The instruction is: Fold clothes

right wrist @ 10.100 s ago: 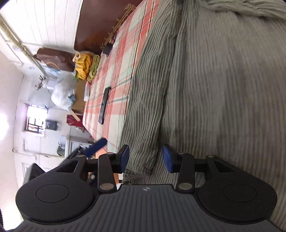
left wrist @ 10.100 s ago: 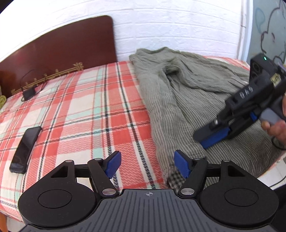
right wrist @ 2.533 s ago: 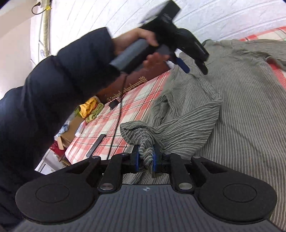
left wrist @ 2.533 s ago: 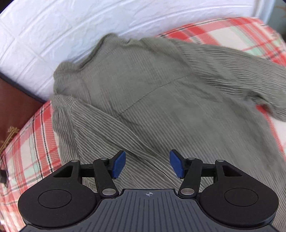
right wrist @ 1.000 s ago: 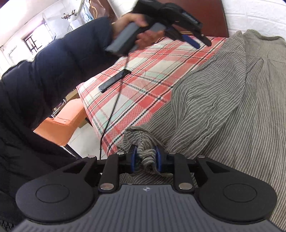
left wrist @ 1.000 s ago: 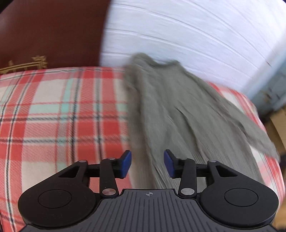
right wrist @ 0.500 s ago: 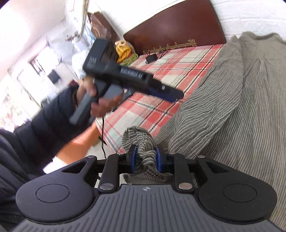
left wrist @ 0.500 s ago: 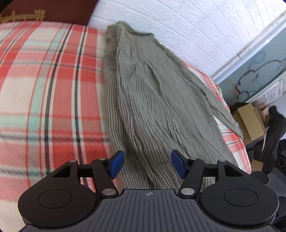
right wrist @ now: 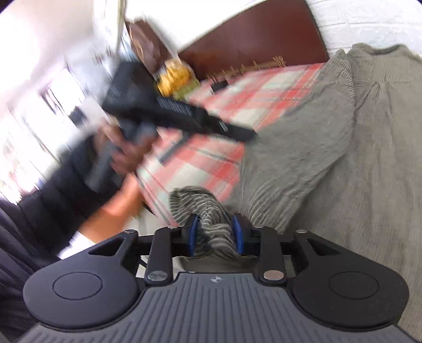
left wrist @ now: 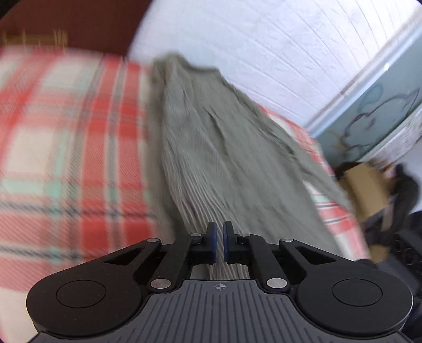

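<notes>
**Obscured, cropped and blurred regions**

Left wrist view: motion blur smears the plaid bedcover (left wrist: 66, 147) and the headboard (left wrist: 66, 23). The near end of the grey striped garment (left wrist: 224, 158) is hidden behind the left gripper (left wrist: 219, 238); whether cloth lies between the closing jaws cannot be told. A cardboard box (left wrist: 366, 184) and a dark item beside it are blurred beyond identification.

Right wrist view: the hand (right wrist: 126, 150) holding the left gripper is smeared. The garment runs past the right edge.

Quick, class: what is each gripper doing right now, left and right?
Left gripper: closing, nearly shut, nothing visibly between its fingers.
Right gripper: opening, shirt bunched between its fingers.
</notes>
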